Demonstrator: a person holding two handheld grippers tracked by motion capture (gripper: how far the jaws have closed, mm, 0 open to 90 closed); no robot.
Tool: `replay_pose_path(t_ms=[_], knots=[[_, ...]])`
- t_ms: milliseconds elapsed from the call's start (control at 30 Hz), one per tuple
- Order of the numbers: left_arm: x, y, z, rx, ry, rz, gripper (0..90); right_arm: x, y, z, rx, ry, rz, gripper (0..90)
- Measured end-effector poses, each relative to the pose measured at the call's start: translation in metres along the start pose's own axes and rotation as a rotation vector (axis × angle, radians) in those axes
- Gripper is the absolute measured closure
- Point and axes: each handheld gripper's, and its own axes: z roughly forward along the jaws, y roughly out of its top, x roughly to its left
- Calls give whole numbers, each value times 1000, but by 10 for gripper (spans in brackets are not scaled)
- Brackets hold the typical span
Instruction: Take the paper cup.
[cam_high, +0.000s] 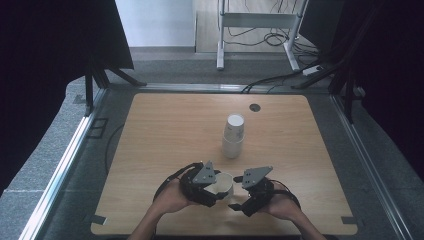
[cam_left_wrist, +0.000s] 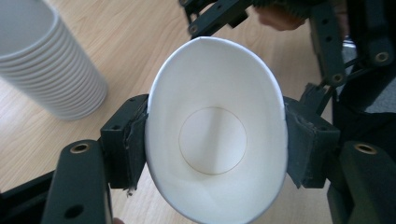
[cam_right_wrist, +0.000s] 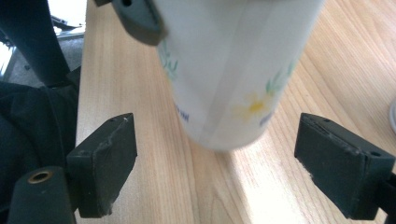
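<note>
A white paper cup (cam_left_wrist: 212, 140) with a flower print (cam_right_wrist: 229, 70) is held above the table, its rim squeezed into an oval by my left gripper (cam_left_wrist: 215, 149), which is shut on it. In the high view that cup (cam_high: 226, 183) sits between both hands near the table's front edge, the left gripper (cam_high: 212, 186) on its left side. My right gripper (cam_right_wrist: 215, 158) stands open around the cup's bottom end, and its pads (cam_right_wrist: 105, 158) are clear of the cup wall. From above, the right gripper (cam_high: 241, 194) is just right of the cup.
A tall stack of white paper cups (cam_high: 233, 135) stands mid-table behind the hands, and it is at the upper left as the stack (cam_left_wrist: 46, 65) in the left gripper view. The wooden table (cam_high: 165, 130) has a round cable hole (cam_high: 255, 107) at its far edge.
</note>
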Motion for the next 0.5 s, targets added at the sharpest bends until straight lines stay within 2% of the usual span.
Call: replay_pose_path(t_ms=[500], knots=[[12,-6,-6,50,72,-44,315,-2,-8,-6,18,-51,47,121]])
